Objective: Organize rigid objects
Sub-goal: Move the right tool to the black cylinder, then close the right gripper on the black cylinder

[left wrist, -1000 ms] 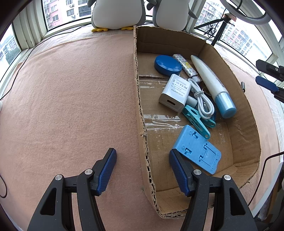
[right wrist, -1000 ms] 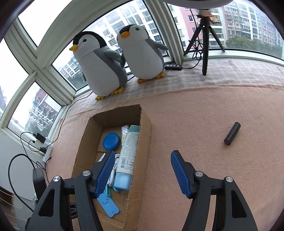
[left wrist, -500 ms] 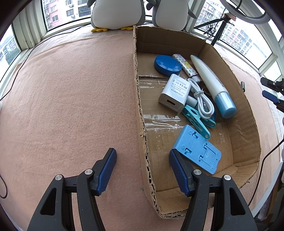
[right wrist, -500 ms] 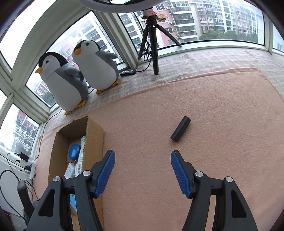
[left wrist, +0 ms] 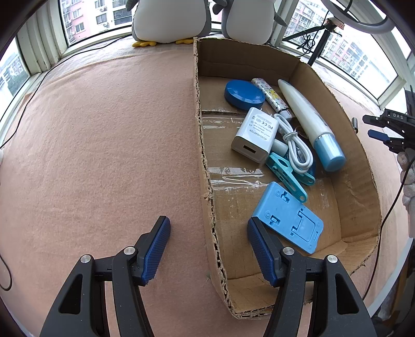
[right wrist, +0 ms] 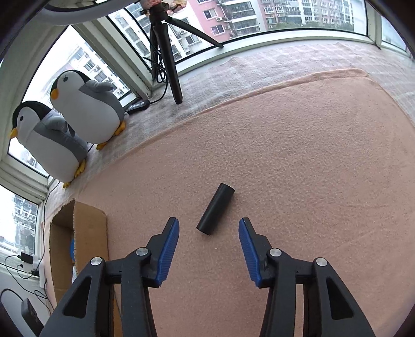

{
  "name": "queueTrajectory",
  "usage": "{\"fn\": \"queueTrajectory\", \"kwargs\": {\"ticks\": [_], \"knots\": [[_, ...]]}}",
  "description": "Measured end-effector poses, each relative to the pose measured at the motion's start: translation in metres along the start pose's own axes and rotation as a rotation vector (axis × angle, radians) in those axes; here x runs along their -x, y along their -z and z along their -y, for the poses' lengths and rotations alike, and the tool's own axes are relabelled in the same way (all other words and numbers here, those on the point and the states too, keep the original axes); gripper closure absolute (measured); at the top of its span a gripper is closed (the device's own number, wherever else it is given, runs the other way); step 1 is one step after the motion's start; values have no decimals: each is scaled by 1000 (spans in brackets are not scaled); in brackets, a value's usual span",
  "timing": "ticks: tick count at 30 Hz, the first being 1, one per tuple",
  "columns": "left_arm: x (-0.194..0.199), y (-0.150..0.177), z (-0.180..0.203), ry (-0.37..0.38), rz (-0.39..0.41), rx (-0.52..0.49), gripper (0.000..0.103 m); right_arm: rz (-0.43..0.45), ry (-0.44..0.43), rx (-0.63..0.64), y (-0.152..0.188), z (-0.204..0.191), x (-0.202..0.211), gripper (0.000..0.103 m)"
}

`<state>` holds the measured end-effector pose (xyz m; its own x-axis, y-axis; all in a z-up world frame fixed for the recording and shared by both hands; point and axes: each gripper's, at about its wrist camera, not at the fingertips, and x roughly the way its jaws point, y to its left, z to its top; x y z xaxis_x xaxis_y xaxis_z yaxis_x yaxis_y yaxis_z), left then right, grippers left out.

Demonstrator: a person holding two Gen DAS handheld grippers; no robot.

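surface: pink felt mat (right wrist: 298,155) | room: glazed bay window (right wrist: 259,20) | both tongs agape, empty

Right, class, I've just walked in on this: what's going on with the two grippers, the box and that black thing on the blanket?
A person is tidying loose items into a cardboard box. It already holds a charger, a cable, a blue lid and a phone stand. The right gripper, open, is lined up on a black cylinder lying on the pink blanket, not yet grasped. The left gripper hangs open astride the box's near wall, holding nothing.
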<state>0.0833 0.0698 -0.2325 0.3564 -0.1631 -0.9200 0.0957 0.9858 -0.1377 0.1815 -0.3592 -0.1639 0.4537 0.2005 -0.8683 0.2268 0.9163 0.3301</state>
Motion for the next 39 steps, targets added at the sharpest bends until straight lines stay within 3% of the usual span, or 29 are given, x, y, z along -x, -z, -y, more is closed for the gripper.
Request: {"fn": "queueTrajectory", "kwargs": {"ticks": [11,28,39], "knots": [[0,0,0,0,0,0,36,-45,48,30,-11,-7,-18,69],[0,0,0,1,1,1,36,-100,168,174,-12,-25,-35,87],[0,0,0,1,1,1,36,-90,101,157,4,-22,-24,88]]}}
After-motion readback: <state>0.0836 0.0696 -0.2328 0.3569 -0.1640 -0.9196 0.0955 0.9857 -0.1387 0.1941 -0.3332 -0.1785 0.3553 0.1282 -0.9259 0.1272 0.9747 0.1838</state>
